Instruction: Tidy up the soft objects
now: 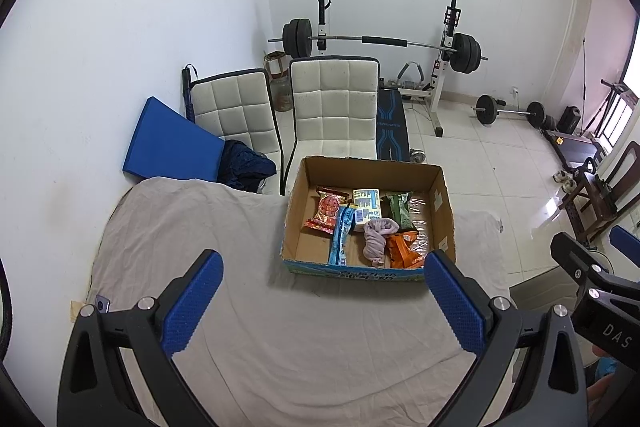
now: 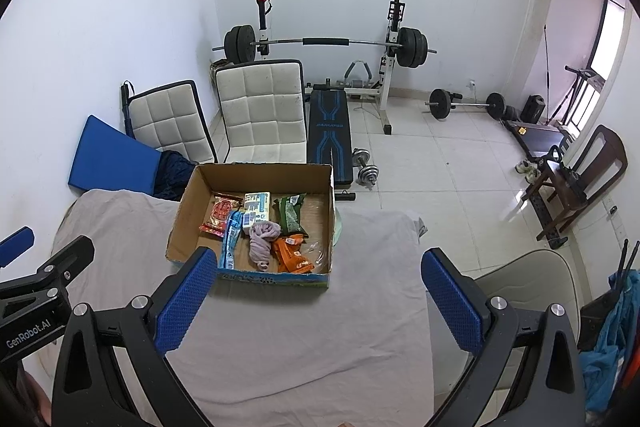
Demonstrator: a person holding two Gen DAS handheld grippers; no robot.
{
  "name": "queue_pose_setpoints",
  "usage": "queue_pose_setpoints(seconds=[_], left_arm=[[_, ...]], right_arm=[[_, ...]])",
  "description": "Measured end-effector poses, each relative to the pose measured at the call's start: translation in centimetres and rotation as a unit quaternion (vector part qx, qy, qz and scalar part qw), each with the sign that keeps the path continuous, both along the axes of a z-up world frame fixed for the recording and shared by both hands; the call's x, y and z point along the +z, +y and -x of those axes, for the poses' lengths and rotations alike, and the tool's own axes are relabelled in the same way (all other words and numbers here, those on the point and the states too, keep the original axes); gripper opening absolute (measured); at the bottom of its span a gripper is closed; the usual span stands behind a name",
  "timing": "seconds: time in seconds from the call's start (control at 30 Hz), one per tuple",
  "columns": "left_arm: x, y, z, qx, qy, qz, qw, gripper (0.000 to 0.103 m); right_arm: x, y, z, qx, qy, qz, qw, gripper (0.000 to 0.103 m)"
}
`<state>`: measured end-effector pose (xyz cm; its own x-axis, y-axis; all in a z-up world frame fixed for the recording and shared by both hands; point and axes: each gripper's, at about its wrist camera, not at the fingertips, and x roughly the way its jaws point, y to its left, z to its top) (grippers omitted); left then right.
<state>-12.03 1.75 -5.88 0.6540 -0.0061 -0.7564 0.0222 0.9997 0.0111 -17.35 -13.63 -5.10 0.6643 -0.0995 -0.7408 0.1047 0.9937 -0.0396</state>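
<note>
An open cardboard box (image 1: 442, 211) (image 2: 188, 199) stands at the far side of a table covered with a grey cloth (image 1: 248, 315) (image 2: 304, 339). In it lie a red snack bag (image 1: 326, 213) (image 2: 221, 213), a long blue packet (image 1: 342, 237) (image 2: 231, 239), a white and blue pack (image 1: 367, 207) (image 2: 258, 209), a green packet (image 1: 400, 209) (image 2: 291, 213), an orange bag (image 1: 404, 249) (image 2: 294, 255) and a bunched lilac cloth (image 1: 376, 237) (image 2: 262, 239). My left gripper (image 1: 324, 303) is open and empty, held above the cloth short of the box. My right gripper (image 2: 320, 303) is open and empty beside it.
Two white padded chairs (image 1: 334, 111) (image 2: 260, 115) and a blue mat (image 1: 168, 143) stand behind the table by the wall. A barbell rack (image 1: 380, 43), a weight bench (image 2: 330, 135) and dumbbells (image 2: 364, 167) fill the floor beyond. A beige chair (image 2: 528, 287) is at the right.
</note>
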Motion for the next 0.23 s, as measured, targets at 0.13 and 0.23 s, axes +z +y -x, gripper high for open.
queue_pose_setpoints(seconds=[0.13, 0.23], left_arm=[[0.0, 0.05, -0.03, -0.001, 0.0, 0.0, 1.0, 0.103], [0.19, -0.08, -0.16, 0.0, -0.002, 0.001, 1.0, 0.103]], right_arm=[[0.14, -0.07, 0.03, 0.001, 0.0, 0.0, 1.0, 0.103], [0.28, -0.1, 0.06, 0.002, -0.002, -0.001, 1.0, 0.103]])
